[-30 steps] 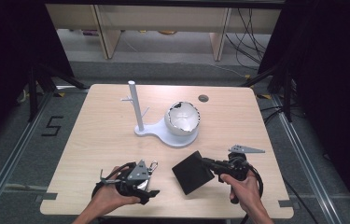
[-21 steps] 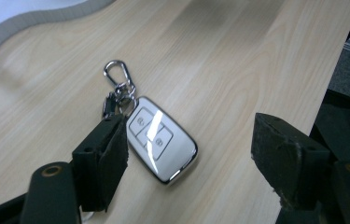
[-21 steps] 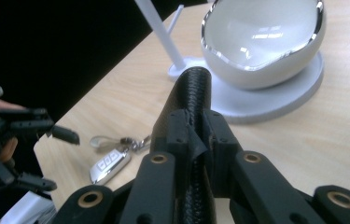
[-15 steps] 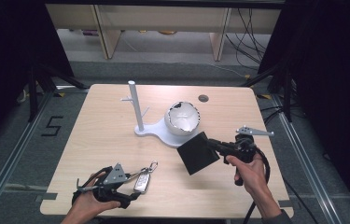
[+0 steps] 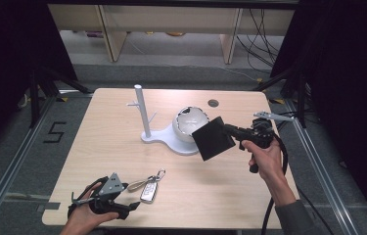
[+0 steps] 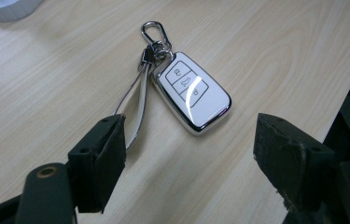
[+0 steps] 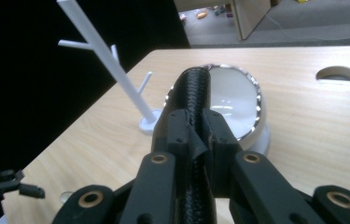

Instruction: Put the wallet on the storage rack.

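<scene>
While a black wallet [image 5: 213, 138] is held clamped by its edge in the right gripper [image 5: 235, 132], it is carried above the tabletop [image 5: 249, 196], just in front of the white bowl [image 5: 189, 125] on the stand base [image 5: 164, 139]. In the right gripper view, the fingers [image 7: 219, 140] are seen pinched tight on the wallet's stitched spine. The left gripper [image 6: 189, 154] is held with its fingers [image 6: 107, 149] spread apart and nothing between them, just short of a car key fob [image 6: 193, 93] lying flat near the tabletop's front edge. Because only a narrow edge is gripped, the wallet could be expected to swing or slip if tilted. The bowl or the thin white post [image 5: 142, 110] might be knocked if the wallet is moved further. The key strap [image 6: 137, 105] could be snagged by the left finger beside it.
</scene>
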Tool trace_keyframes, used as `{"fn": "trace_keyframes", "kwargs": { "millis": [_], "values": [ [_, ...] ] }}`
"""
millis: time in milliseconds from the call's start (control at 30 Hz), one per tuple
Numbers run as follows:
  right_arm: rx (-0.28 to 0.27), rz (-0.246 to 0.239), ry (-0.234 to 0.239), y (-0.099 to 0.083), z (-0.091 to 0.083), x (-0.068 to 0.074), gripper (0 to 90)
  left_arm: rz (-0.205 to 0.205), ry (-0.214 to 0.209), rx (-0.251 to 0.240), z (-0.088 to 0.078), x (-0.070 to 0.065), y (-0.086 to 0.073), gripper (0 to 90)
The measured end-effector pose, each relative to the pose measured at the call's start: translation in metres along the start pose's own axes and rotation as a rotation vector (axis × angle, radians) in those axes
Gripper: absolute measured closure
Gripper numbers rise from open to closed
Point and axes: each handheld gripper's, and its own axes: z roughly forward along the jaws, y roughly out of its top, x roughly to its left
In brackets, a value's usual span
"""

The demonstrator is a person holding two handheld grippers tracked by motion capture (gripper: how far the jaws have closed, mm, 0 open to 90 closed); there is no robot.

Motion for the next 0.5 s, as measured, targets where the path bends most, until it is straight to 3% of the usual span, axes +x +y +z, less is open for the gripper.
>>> {"fn": "trace_keyframes", "kwargs": {
  "millis": [67,100,133,167,200,267,300,500],
  "values": [
    [-0.008,-0.016,-0.020,0.006,0.002,-0.003,82.8,-0.008,-0.001,-0.006,0.000,0.000,-0.001,25.1],
    [-0.002,0.021,-0.007,0.008,0.002,-0.002,82.7,-0.015,-0.004,-0.009,0.000,0.000,-0.002,25.1],
    [-0.008,-0.003,-0.014,0.011,0.003,-0.005,82.7,-0.023,0.002,-0.014,0.000,0.000,-0.002,25.1],
    [-0.016,-0.003,-0.013,0.014,0.004,-0.007,82.7,0.000,0.013,-0.004,-0.001,0.003,-0.002,25.1],
    [-0.020,0.010,-0.017,0.018,0.006,-0.009,82.7,-0.030,0.010,-0.019,-0.001,0.002,-0.003,25.1],
    [-0.013,0.026,-0.022,0.020,0.007,-0.008,82.7,-0.032,0.016,-0.021,-0.002,0.003,-0.003,25.1],
    [-0.028,-0.006,-0.022,0.023,0.009,-0.012,82.7,-0.025,0.022,-0.021,-0.002,0.004,-0.003,25.1],
    [-0.040,0.026,-0.042,0.037,0.016,-0.017,82.7,-0.025,0.012,-0.019,-0.002,0.004,-0.004,25.0]
  ]
}}
